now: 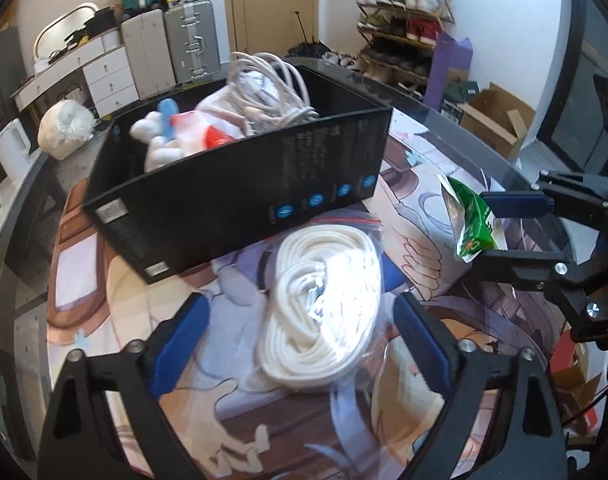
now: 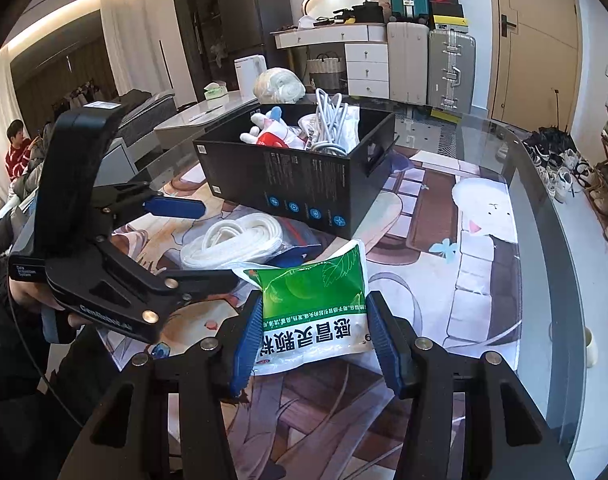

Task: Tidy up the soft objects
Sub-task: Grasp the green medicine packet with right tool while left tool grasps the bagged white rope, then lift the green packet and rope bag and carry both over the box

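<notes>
Right gripper clamps the green pouch; left gripper, jaws apart, straddles the rope bag. Slick plastic could slip.

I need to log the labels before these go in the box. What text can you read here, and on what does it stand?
"感冒灵颗粒", seen upside down: green and white packet held in the right gripper.
"Data Acquisition System": side of the left gripper.
"CenRobot.ai", partly legible: the same gripper's lower arm.
Black box: white print and blue icons, too small to read.
Bagged white rope: no readable text.
</notes>
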The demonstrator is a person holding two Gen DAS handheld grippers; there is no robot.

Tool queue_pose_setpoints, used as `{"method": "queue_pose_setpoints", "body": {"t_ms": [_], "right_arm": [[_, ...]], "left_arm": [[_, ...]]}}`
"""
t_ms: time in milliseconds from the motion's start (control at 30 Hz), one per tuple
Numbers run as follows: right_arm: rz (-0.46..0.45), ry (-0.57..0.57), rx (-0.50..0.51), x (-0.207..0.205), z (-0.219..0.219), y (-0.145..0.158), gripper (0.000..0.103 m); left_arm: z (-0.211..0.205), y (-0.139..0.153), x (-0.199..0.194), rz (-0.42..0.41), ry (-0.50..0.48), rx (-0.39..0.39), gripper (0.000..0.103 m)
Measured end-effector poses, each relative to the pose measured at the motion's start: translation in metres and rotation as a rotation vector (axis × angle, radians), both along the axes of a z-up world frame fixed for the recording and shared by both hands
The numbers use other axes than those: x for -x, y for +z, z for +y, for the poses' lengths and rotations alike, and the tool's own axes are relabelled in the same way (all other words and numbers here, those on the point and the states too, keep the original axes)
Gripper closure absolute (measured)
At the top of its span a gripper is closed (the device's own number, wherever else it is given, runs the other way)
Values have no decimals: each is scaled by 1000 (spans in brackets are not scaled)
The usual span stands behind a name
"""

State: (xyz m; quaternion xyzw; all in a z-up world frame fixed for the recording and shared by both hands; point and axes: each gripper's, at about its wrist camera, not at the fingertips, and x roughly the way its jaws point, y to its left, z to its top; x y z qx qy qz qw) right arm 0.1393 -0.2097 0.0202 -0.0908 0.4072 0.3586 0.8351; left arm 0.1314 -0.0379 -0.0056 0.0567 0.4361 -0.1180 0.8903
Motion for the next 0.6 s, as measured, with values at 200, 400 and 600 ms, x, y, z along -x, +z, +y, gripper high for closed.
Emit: {"method": "queue_pose_setpoints", "body": {"t_ms": [200,400,600], "right_arm": [[2,-11,2,-1,-2,-1,51],[-5,-14,-3,-1,-3,0,51],[-18,-15,-9,1,-3,5,51]], "left_arm": [[-14,-1,2,9,-76,3,52],[-10,3,8,-9,-63,2,67],[-4,6,18,-31,-57,29,69]]}}
